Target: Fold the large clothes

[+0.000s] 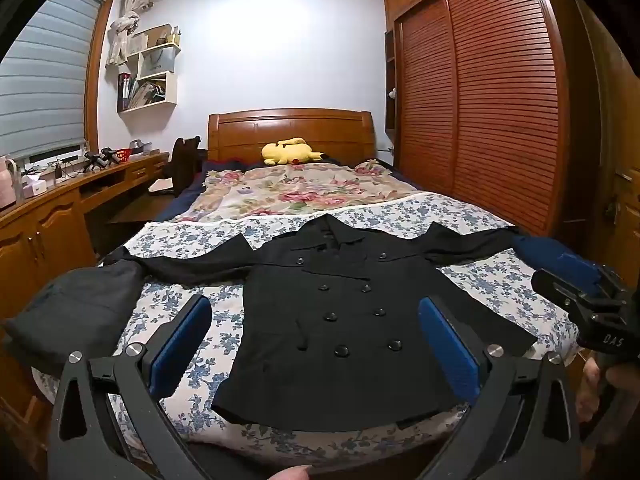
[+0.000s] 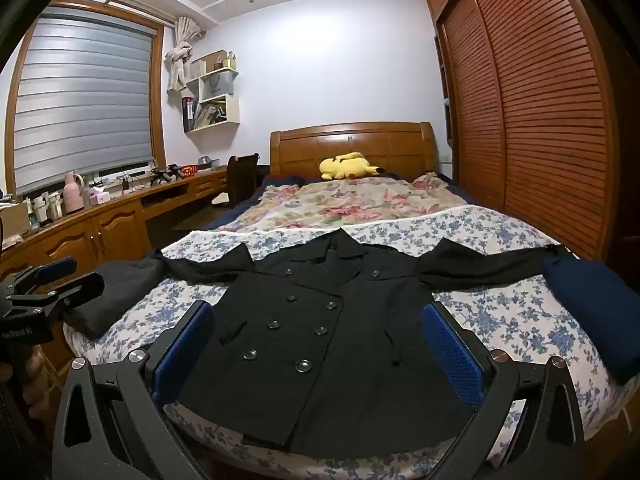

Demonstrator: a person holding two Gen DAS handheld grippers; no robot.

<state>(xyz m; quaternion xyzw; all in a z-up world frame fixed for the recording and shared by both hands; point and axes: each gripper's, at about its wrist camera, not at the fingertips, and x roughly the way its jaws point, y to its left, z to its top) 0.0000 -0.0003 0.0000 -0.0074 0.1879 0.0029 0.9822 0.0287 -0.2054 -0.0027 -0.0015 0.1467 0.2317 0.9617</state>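
Note:
A black double-breasted coat (image 1: 344, 320) (image 2: 340, 340) lies flat and face up on the bed, collar toward the headboard, both sleeves spread sideways. My left gripper (image 1: 316, 344) hovers above the coat's hem near the foot of the bed, jaws wide open with nothing between the blue pads. My right gripper (image 2: 320, 348) hangs likewise over the coat's lower part, open and empty. In the left wrist view the right gripper (image 1: 588, 292) shows at the right edge; in the right wrist view the left gripper (image 2: 52, 280) shows at the left edge.
A folded dark grey garment (image 1: 76, 312) (image 2: 116, 296) lies at the bed's left edge and a folded navy one (image 2: 596, 312) (image 1: 560, 260) at the right. A yellow plush toy (image 1: 290, 151) rests by the headboard. A wooden desk (image 1: 60, 208) runs along the left, a wardrobe (image 1: 480, 120) on the right.

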